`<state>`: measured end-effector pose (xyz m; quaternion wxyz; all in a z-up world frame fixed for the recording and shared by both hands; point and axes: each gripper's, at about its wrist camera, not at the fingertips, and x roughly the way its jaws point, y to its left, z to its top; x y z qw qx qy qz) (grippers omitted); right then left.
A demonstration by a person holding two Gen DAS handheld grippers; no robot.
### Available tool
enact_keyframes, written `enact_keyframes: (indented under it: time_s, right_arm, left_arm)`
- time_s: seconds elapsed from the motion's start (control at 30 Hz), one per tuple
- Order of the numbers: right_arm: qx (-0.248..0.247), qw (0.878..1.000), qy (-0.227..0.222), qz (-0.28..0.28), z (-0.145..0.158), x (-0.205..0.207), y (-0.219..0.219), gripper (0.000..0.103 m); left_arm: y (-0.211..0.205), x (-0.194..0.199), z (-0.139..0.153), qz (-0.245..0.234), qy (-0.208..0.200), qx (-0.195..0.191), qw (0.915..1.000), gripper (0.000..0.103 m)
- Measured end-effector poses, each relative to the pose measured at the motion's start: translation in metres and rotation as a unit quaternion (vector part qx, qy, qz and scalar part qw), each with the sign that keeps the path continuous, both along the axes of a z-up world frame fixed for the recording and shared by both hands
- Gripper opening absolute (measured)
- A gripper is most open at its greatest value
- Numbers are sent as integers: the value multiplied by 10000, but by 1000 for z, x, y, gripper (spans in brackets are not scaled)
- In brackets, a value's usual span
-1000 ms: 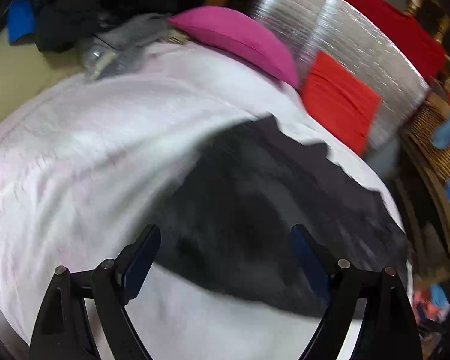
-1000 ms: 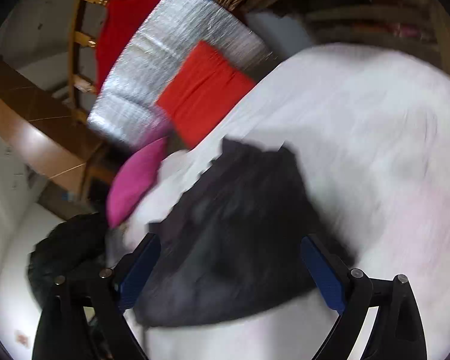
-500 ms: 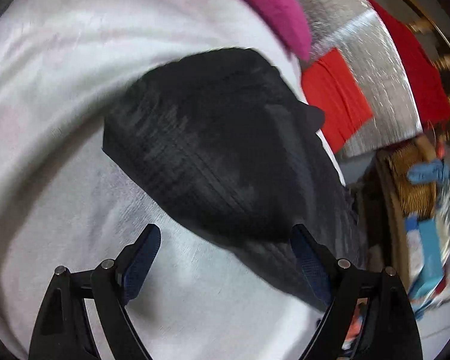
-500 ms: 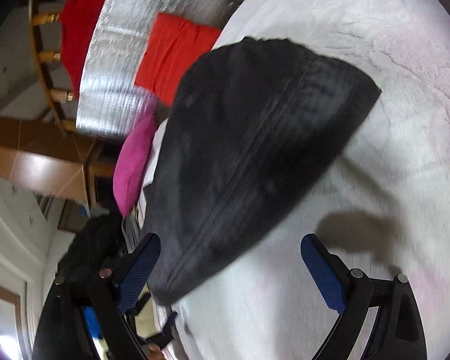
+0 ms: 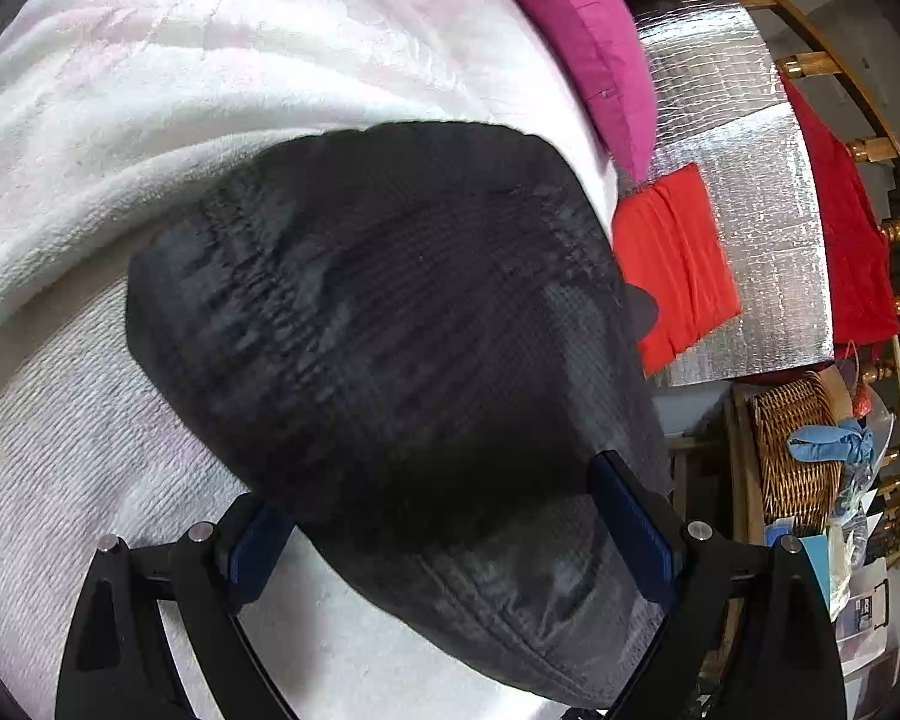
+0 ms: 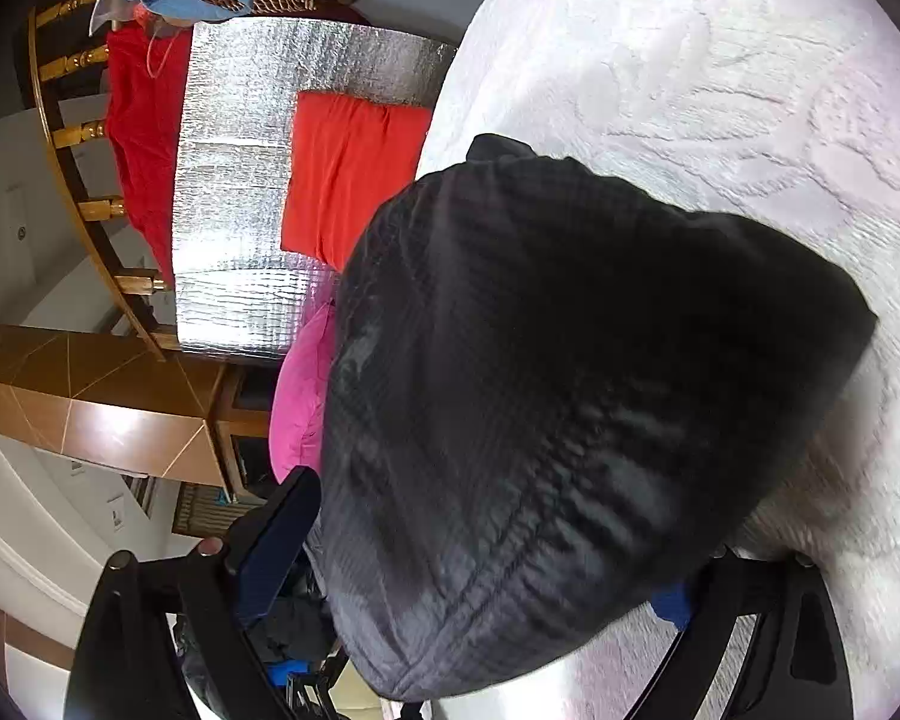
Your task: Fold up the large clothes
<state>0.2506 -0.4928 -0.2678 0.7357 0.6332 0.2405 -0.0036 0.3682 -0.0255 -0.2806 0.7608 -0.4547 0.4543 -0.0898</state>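
Blue-padded fingers [image 5: 630,516], left gripper [image 5: 444,534]: we see them spread wide, black garment [image 5: 402,330] between.
Right gripper [image 6: 480,546]: likewise spread, straddling the garment's edge.
Garment: folded, lying on white blanket [image 5: 180,90].
Beyond: pink pillow [image 5: 588,42], red cloth [image 6: 348,174].

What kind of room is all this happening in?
Probably a lived-in bedroom: a black garment lies on a white plush blanket beside a pink pillow, with a wicker basket nearby.

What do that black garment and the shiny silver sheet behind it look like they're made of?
The black garment looks like thin synthetic fabric, perhaps nylon: faint sheen, fine ribbed stitching, puckered seams. The silver sheet looks like foil-faced insulation: mirror-bright with a quilted, crinkled grid.
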Motion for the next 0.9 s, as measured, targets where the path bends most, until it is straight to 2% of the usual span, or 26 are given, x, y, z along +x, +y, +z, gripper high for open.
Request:
enact_keyframes:
  time_s: [0.07, 0.1, 0.13, 0.17, 0.2, 0.23, 0.3, 0.4, 0.5, 0.6, 0.7, 0.9]
  right_arm:
    - [-179, 9998, 125, 34, 0, 7, 1, 97]
    - [-309, 9993, 180, 67, 2, 11, 4, 97]
    - [-426, 9988, 208, 78, 6, 16, 7, 97]
    - [-594, 9978, 262, 90, 8, 18, 11, 95]
    - [-756, 9966, 322, 94, 10, 19, 14, 88]
    - [-919, 9950, 389, 80, 12, 19, 17, 83]
    - [-1119, 9924, 501, 59, 12, 18, 18, 63]
    - [-1238, 9910, 514, 47, 14, 15, 19, 50]
    - [-1627, 9857, 428, 62, 29, 11, 27, 42]
    - [-1832, 9825, 346, 70, 42, 4, 35, 40]
    - [-1826, 9826, 340, 68, 47, -12, 39, 40]
    - [-1827, 9826, 329, 66, 56, -62, 54, 40]
  left_arm:
    - [1, 3, -2, 58, 14, -70, 10000, 93]
    - [2, 4, -2, 83, 24, -60, 9999, 89]
    - [1, 5, -2, 105, 38, -29, 9999, 85]
    - [1, 6, -3, 140, 60, 23, 9999, 74]
    - [1, 7, -4, 153, 83, 77, 9998, 65]
    - [1, 8, -4, 138, 68, 139, 9998, 61]
    - [-1, 8, 0, 71, -28, 291, 9995, 48]
    - [-3, 4, 14, -64, -335, 543, 9979, 33]
    - [-6, -1, 26, -148, -535, 729, 9958, 28]
    - [-1, -10, 31, -189, -563, 715, 9957, 27]
    - [2, -20, 37, -268, -564, 732, 9954, 26]
    - [16, -70, 41, -497, -511, 743, 9947, 26]
